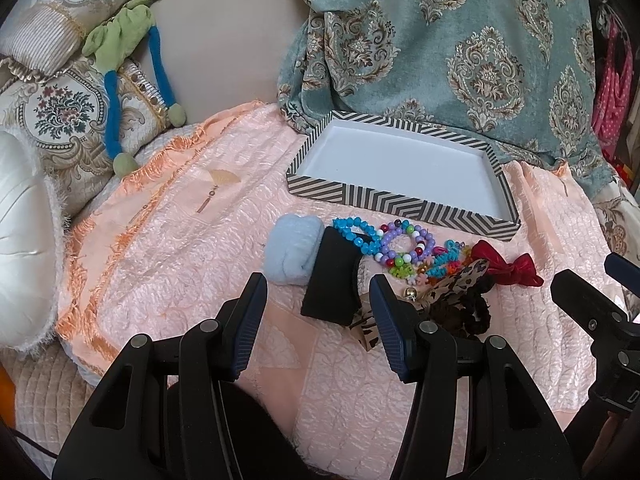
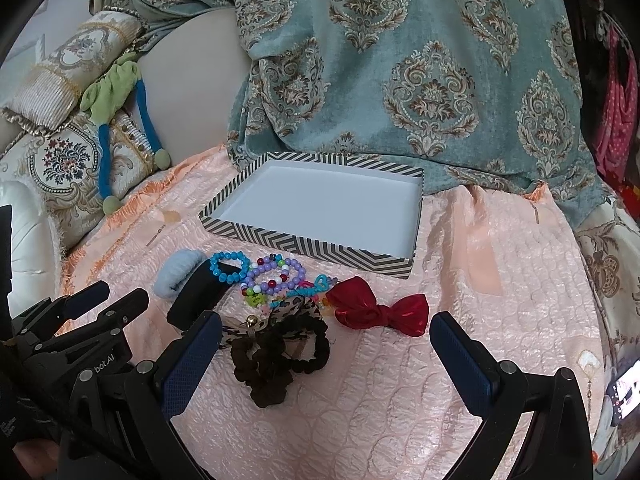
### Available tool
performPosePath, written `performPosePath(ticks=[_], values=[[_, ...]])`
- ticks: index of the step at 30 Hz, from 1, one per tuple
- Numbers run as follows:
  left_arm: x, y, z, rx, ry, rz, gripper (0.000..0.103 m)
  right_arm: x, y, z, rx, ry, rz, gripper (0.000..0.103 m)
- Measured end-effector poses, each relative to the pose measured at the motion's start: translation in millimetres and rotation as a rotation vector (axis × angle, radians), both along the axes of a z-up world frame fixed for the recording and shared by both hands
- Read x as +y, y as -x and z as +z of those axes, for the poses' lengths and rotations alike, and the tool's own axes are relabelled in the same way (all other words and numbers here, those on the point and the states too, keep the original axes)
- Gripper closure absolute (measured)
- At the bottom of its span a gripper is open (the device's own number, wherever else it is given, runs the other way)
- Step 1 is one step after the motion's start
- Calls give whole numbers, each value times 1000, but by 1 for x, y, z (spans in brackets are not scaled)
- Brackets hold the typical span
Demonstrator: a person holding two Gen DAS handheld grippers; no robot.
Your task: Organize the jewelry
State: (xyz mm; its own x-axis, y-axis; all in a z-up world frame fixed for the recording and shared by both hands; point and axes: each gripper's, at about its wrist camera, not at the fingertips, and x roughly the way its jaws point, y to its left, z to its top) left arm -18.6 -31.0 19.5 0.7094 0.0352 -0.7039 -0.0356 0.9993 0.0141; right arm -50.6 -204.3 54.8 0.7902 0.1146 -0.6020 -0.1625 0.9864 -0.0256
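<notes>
Your left gripper [image 1: 318, 284] hangs with its jaws spread wide and nothing between them, low over the pink quilt [image 1: 180, 248], with the black band [image 1: 330, 280] lying just ahead in the gap. Your right gripper [image 2: 326, 328] is likewise spread wide and holding nothing, poised over the dark brown scrunchie [image 2: 276, 360]. The striped box [image 2: 304, 246] sits on the quilt beyond the heap, its white floor bare; none of the jewelry is inside it. Everything lies in a loose row on the quilt just in front of the box's near wall. At the left end sits the pale blue scrunchie [image 1: 292, 248], touching the black band beside it. The blue bead bracelet [image 1: 356, 234] rests partly on the band's far edge, and the purple bead bracelet [image 1: 402, 242] lies against it. Next comes a tangle of small bright plastic pieces [image 1: 436, 260], too jumbled to sort out one from another. The red bow [image 2: 380, 312] lies at the right end, apart from the box. A leopard-print bow [image 2: 288, 312] with a small bell lies on the brown scrunchie. A green and blue stuffed toy [image 2: 120, 92] hangs over the cushions [image 2: 68, 160] at the far left.
</notes>
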Motion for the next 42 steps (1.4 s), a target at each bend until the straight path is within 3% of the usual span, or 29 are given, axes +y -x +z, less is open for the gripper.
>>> performPosePath(ticks=[31,42], values=[[10,-10,-10,34,16,24,50,-3,-11,-14,48,-7,4,0],[33,-17,-17,84,80,21,50,-23,-20,-21,75,-44,11,0]])
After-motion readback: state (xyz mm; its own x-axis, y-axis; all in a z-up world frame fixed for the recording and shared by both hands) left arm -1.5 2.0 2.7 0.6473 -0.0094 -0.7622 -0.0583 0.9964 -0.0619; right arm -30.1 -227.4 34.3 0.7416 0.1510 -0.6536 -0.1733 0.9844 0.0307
